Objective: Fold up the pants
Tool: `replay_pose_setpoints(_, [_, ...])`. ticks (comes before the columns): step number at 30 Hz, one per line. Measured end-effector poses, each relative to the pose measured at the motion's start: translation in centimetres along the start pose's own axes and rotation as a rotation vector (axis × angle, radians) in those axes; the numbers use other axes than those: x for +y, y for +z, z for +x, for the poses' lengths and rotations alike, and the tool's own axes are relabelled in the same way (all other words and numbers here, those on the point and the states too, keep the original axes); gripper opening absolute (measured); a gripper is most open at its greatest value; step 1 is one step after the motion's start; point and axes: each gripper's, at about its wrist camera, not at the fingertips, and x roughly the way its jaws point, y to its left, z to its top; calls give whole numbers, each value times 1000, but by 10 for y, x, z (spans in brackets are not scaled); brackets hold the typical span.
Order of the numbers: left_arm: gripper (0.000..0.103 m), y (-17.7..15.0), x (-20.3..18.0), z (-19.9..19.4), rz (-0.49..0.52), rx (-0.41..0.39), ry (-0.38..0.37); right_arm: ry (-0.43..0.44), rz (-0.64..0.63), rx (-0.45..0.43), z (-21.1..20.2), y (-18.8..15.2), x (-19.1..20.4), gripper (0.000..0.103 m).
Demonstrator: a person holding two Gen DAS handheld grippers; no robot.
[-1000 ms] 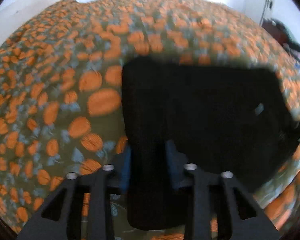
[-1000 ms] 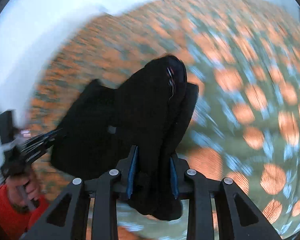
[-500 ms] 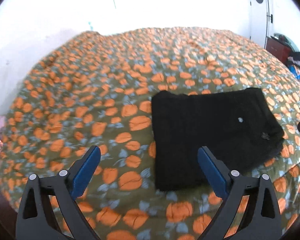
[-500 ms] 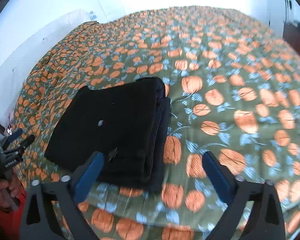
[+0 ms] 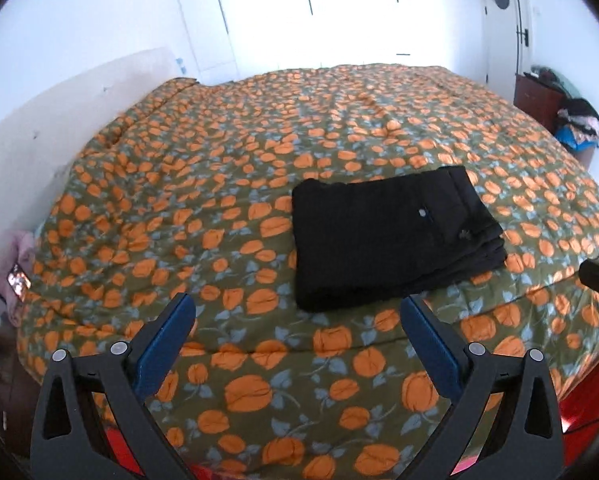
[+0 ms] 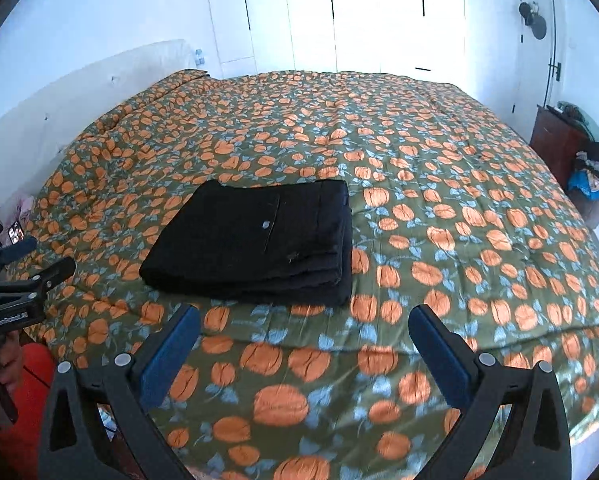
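Note:
The black pants (image 5: 391, 236) lie folded in a flat rectangle on the orange-and-green bedspread (image 5: 227, 184), near the bed's front edge. They also show in the right wrist view (image 6: 255, 240). My left gripper (image 5: 297, 316) is open and empty, pulled back above the bed's front edge, short of the pants. My right gripper (image 6: 305, 328) is open and empty too, held back from the pants' near edge. The left gripper also shows at the left edge of the right wrist view (image 6: 15, 280).
A white headboard (image 6: 79, 84) runs along the left of the bed. White wardrobe doors (image 6: 355, 16) stand behind it. A dark wooden cabinet (image 6: 559, 136) with piled clothes (image 6: 593, 176) stands at the right. The bed's front edge (image 6: 379, 360) drops off below the grippers.
Both grippers were shut on the pants a second ago. They have opened, let the folded pants lie on the bed, and pulled back and up.

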Motion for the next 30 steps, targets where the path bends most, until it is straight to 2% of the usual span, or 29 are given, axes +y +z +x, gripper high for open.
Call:
replay_pose_setpoints(4, [102, -9, 3, -6, -39, 15, -8, -32, -19, 17, -5, -10, 6, 103])
replay_pose_setpoints(8, [102, -17, 3, -9, -55, 55, -50, -62, -18, 51, -7, -18, 8, 103])
replay_pose_setpoints(12, [102, -22, 0, -10, -39, 75, -29, -60, -23, 75, -12, -22, 13, 103])
replay_pose_setpoints(17, [102, -28, -2, -8, -23, 143, -27, -63, -41, 112, -17, -25, 22, 103])
replay_pose_setpoints(23, [102, -38, -4, -16, -6, 188, -97, -71, -29, 183, -24, -37, 20, 103])
replay_pose_setpoints(30, [102, -42, -7, -16, -16, 212, -118, -107, -47, 169, -32, -40, 24, 103])
